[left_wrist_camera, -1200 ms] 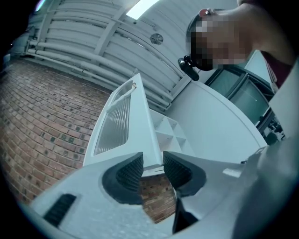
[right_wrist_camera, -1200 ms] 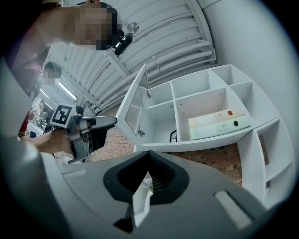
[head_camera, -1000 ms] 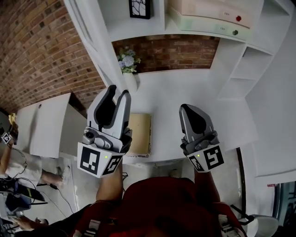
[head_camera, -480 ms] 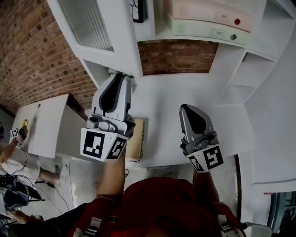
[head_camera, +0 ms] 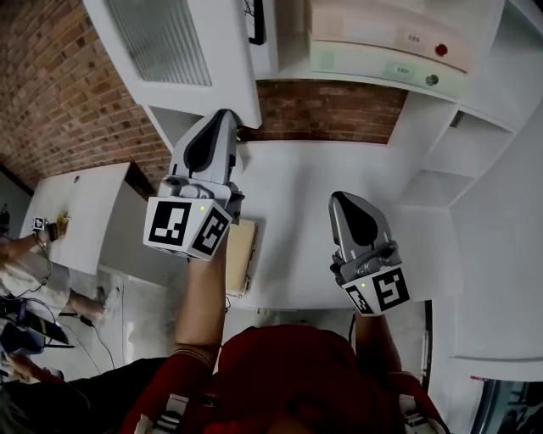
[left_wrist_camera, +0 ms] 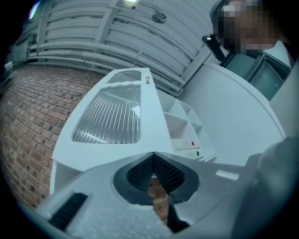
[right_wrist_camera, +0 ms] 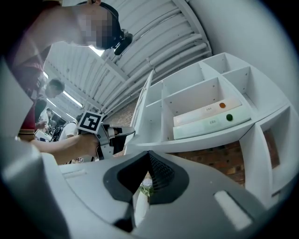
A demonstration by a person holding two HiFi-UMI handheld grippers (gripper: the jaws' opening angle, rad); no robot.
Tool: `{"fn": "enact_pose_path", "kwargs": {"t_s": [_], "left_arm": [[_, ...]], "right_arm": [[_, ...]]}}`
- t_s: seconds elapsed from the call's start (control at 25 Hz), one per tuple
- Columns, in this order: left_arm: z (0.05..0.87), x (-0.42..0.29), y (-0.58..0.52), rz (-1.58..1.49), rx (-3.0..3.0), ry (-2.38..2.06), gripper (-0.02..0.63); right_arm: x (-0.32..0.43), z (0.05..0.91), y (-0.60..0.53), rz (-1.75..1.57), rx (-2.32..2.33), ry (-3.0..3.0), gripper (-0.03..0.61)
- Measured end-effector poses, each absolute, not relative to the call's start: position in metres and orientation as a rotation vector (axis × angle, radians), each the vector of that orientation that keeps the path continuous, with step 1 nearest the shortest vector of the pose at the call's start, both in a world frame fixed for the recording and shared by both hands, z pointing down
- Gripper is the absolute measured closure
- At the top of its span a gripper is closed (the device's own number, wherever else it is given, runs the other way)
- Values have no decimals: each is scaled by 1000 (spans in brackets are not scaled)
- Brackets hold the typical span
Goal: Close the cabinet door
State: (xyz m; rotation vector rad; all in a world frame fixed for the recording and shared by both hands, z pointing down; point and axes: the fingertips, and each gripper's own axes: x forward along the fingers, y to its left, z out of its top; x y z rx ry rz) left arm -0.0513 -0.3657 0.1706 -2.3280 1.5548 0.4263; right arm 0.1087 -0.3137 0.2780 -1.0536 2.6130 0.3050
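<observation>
Currently I'm looking down through the head view on a white counter (head_camera: 331, 182) set against a brick wall (head_camera: 51, 85). A lower white side table (head_camera: 81, 212) sits off the counter's left end, with a person (head_camera: 21, 263) beyond it at the picture's edge. A tan board (head_camera: 241, 254) lies at the counter's front edge, toward the left corner. White shelves (head_camera: 441, 136) stand along the counter's back and right edges. On one shelf a pink box (head_camera: 382, 25) is stacked on a pale green box (head_camera: 382, 66), with a dark frame (head_camera: 256, 21) just beside them. The cabinet door (head_camera: 174, 51), white with a ribbed glass pane, hangs above the counter's back left corner, swung out from the cabinet front and not flush with it. My left gripper (head_camera: 226, 114) is up at the door's lower corner nearest the shelves. Its jaws have just been closing and now meet with nothing between them; I cannot tell whether the tip touches the door. My right gripper (head_camera: 339, 197) hovers over the middle of the counter, well apart from the door, its jaws also pressed together and empty. Only the left gripper view shows the door from below, just above the jaw tips, and a ribbed roof (left_wrist_camera: 93, 28) overhead. Only the right gripper view shows the door edge-on, standing out from the shelves, with the left gripper's marker cube (right_wrist_camera: 91, 122) beside it. That view also shows some flowers (right_wrist_camera: 145, 189) past its own jaws, which the head view does not show.
</observation>
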Motion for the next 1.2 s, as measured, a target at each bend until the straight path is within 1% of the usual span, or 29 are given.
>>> {"fn": "enact_pose_path", "kwargs": {"t_s": [0.44, 1.2], "left_arm": [[174, -40, -406, 418, -2296, 1641, 614], [177, -36, -445, 376, -2300, 1557, 614]], "right_arm": [[124, 276, -338, 316, -970, 2620, 565], [107, 273, -373, 320, -1019, 2604, 565]]}}
